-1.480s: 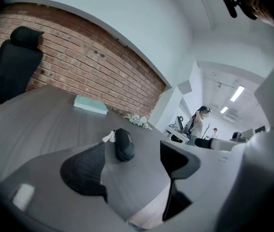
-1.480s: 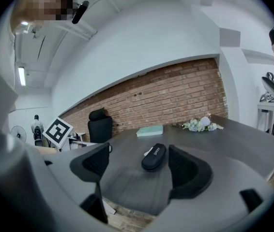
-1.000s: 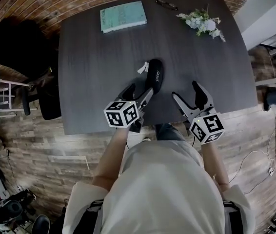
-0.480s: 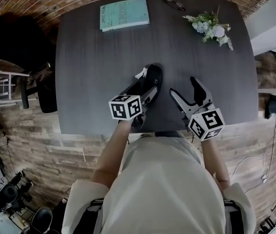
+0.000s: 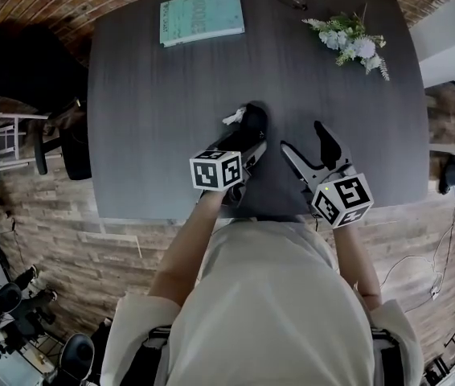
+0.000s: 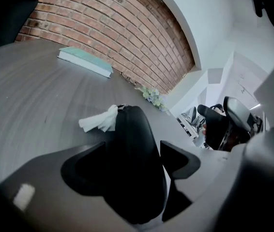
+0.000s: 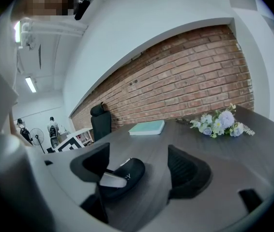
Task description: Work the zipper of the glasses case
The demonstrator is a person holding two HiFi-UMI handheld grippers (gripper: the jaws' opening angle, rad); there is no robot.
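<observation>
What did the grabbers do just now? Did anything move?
The left gripper slid forward over the glasses case, and its jaws now clamp the case's body. The right gripper stayed open and empty beside it. The book and flowers kept their places.

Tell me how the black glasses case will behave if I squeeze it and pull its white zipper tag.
Gripped by the left hand-held gripper, the glasses case shows a rounded, undented shell: probably stiff. Small, so likely light; it may slide on the smooth table if released. Its white tag looks crumpled and floppy.
</observation>
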